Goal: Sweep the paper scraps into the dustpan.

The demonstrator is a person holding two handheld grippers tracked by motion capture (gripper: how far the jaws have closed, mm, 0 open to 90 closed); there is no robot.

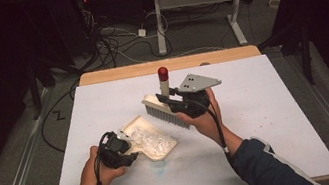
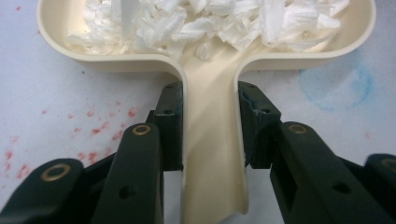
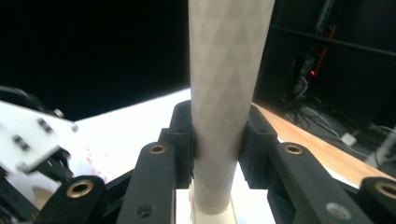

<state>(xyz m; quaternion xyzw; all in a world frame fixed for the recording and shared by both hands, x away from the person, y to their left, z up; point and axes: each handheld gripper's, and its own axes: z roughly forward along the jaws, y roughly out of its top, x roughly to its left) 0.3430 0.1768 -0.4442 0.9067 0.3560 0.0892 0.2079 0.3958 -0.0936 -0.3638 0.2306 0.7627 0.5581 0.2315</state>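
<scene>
Dustpan handle [image 2: 212, 154] inside left hand-held gripper [image 2: 210, 126]

Left hand [image 1: 98, 170] low near the table's front edge, forearm in a dark sleeve. Left gripper [image 1: 129, 151] jaws clamped, pointing away from the person. Right hand [image 1: 205, 116] raised higher, right gripper [image 1: 166, 101] jaws clamped, grey three-cornered plate uppermost.

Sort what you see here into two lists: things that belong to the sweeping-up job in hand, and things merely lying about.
In the job:
- dustpan, held by the left gripper
- white paper scraps in it
- brush, held by the right gripper

Lying about:
- cables on the floor
- desk frame behind the table
</scene>
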